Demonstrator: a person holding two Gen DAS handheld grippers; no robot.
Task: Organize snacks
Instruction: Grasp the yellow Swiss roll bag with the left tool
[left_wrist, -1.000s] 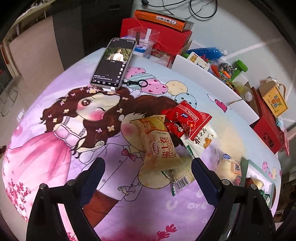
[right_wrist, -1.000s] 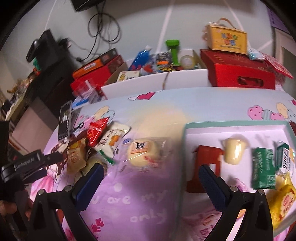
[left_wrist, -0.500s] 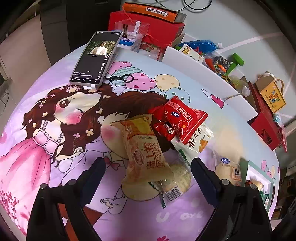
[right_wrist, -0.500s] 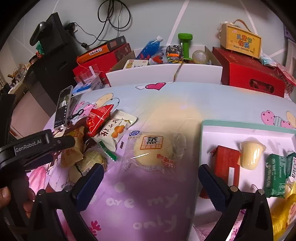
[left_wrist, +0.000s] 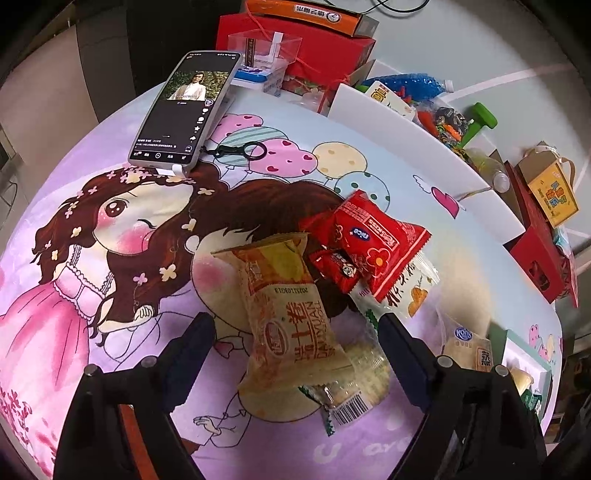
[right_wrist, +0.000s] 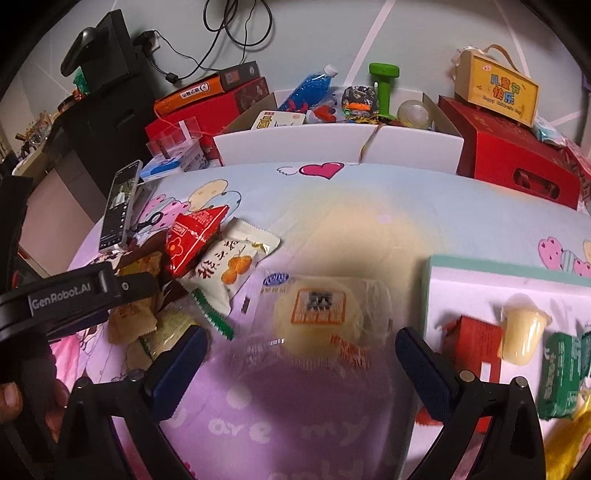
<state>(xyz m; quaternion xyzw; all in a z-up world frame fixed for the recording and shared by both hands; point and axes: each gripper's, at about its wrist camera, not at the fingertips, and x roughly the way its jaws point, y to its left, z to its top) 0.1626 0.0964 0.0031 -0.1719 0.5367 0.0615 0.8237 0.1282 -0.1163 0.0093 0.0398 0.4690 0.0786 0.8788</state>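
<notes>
Over the last second both hands have come forward and down over the cartoon-printed table (left_wrist: 110, 258), so the pile of snacks now fills more of each view; I read this as each gripper lining up on its own packet, with no pick made yet. The left gripper (left_wrist: 295, 343) has its jaws wide, having just been closing a little, and the yellow-orange roll packet (left_wrist: 291, 317) lies between them, apparently not yet pressed. That packet is long and puffy, lying on top of a clear wrapper with a barcode (left_wrist: 347, 406), with the red packet (left_wrist: 373, 240) and the white persimmon-print packet (left_wrist: 406, 291) just beyond it. The right gripper (right_wrist: 299, 350) also stands wide and empty, poised over the steamed cake in clear wrap (right_wrist: 317, 314), which lies flat and alone between the pile and the teal-edged tray (right_wrist: 480, 266). The tray already holds a red box (right_wrist: 472, 350), a jelly cup (right_wrist: 521, 332) and a green pack (right_wrist: 561, 373), so the sorting seems partly done. The clear wrap looks slippery and loose; a grip on the cake's body should hold better than one on film
</notes>
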